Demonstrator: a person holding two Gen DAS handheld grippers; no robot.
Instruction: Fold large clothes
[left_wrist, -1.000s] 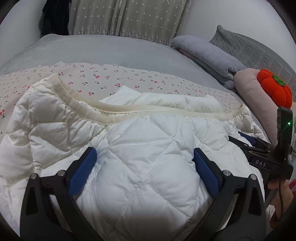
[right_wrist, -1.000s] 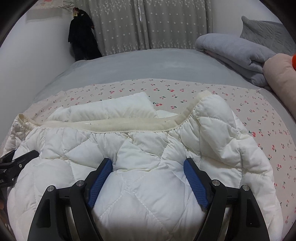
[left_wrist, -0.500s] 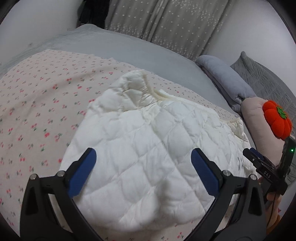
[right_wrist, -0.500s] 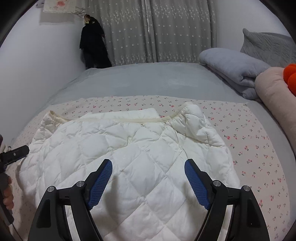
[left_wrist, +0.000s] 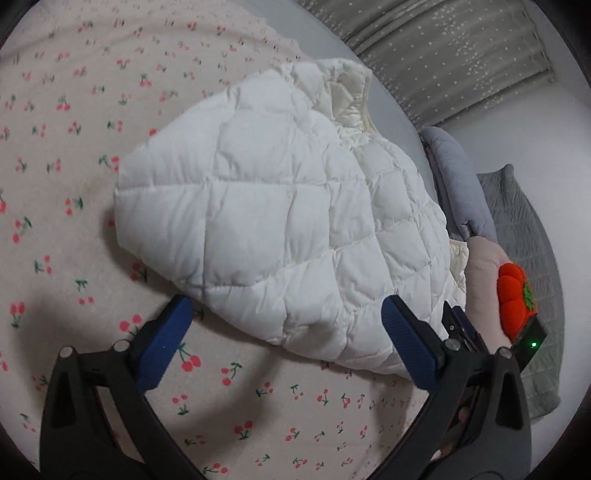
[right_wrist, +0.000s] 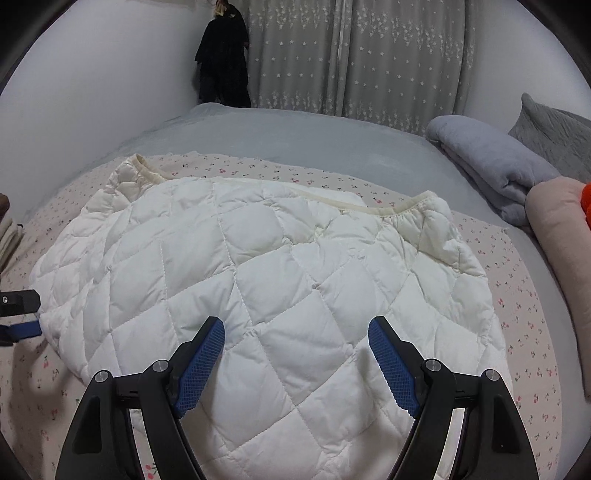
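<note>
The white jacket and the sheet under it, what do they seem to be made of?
The white jacket looks like thin, smooth synthetic shell over soft padding: diamond stitching, puffy cells, a faint sheen, and a cream gathered trim. The filling itself cannot be seen. The sheet looks like matte woven cotton or similar, pale pink with small printed cherries.

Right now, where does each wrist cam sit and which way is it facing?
Left wrist: on the left tongs, open, angled down at the jacket and cherry sheet; right tongs show at right.
Right wrist: on the right tongs, open, over the jacket, facing the curtains; left tongs show at left edge.
Shared: jacket, sheet, grey blanket.
</note>
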